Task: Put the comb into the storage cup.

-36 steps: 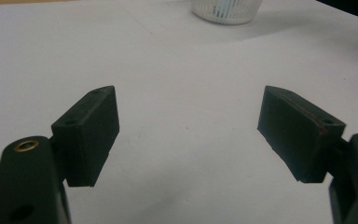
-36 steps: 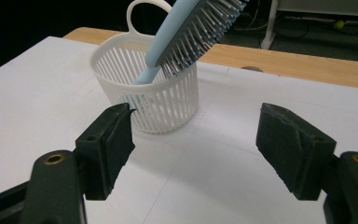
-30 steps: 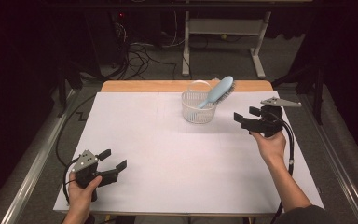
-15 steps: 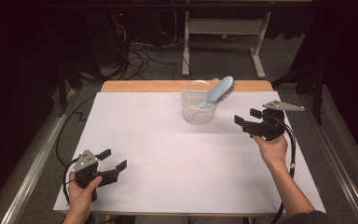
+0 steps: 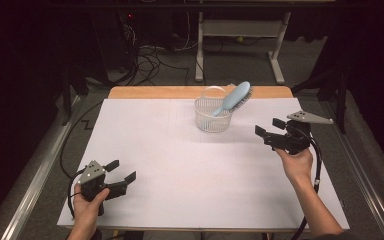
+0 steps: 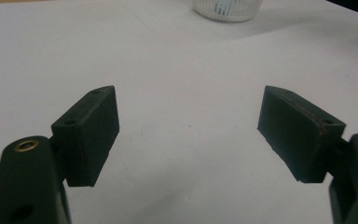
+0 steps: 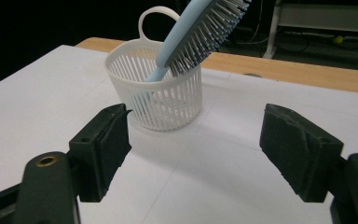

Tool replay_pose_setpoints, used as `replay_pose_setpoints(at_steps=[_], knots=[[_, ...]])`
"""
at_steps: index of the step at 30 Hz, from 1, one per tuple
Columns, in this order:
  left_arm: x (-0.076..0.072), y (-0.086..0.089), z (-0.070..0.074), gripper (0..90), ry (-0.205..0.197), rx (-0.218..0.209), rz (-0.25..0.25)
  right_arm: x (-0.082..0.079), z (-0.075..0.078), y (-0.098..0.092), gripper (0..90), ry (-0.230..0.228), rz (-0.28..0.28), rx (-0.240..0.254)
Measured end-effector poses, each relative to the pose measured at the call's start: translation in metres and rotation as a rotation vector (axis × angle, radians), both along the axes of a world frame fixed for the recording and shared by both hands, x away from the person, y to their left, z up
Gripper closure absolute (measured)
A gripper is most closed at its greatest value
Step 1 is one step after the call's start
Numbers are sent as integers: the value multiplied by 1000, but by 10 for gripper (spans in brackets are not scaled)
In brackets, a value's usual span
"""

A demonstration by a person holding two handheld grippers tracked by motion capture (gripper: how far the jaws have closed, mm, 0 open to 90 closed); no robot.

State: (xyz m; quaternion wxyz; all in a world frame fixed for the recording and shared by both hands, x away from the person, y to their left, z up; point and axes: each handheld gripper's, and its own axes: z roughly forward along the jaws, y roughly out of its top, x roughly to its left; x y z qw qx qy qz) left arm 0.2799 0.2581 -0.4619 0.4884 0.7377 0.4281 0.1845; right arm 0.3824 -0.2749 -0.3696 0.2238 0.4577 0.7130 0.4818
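The right claw (image 5: 269, 131) has just been spreading its jaws wider, and there is nothing between them, only bare white bench (image 5: 180, 165). Compared with a second ago it sits a touch lower and nearer the person, well clear of the basket (image 5: 213, 116). My read: the brush (image 5: 234, 97) is dropped off, the release is complete, and this hand is backing out.

And the brush looks settled. It stands handle-down in the white slatted basket, blue head leaning out over the rim toward the right, bristles facing down and away. In the right gripper view the basket (image 7: 156, 88) sits ahead and left of centre between the two black jaws, with the brush (image 7: 200, 30) slanting up across the top, near but apart, no contact.

Down at the near left corner, the left claw (image 5: 121, 172) is open too and empty, low over the bench just where it was a second ago. Its own view catches the foot of the basket (image 6: 227, 9) far off at the top edge, well apart.
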Motion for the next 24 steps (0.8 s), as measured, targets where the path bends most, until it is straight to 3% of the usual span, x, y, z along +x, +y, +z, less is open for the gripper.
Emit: replay_pose_setpoints(at_steps=[24], knots=[[0, -2, 0, 215, -3, -2, -1, -16, -4, -12, 235, -10, -9, 14]])
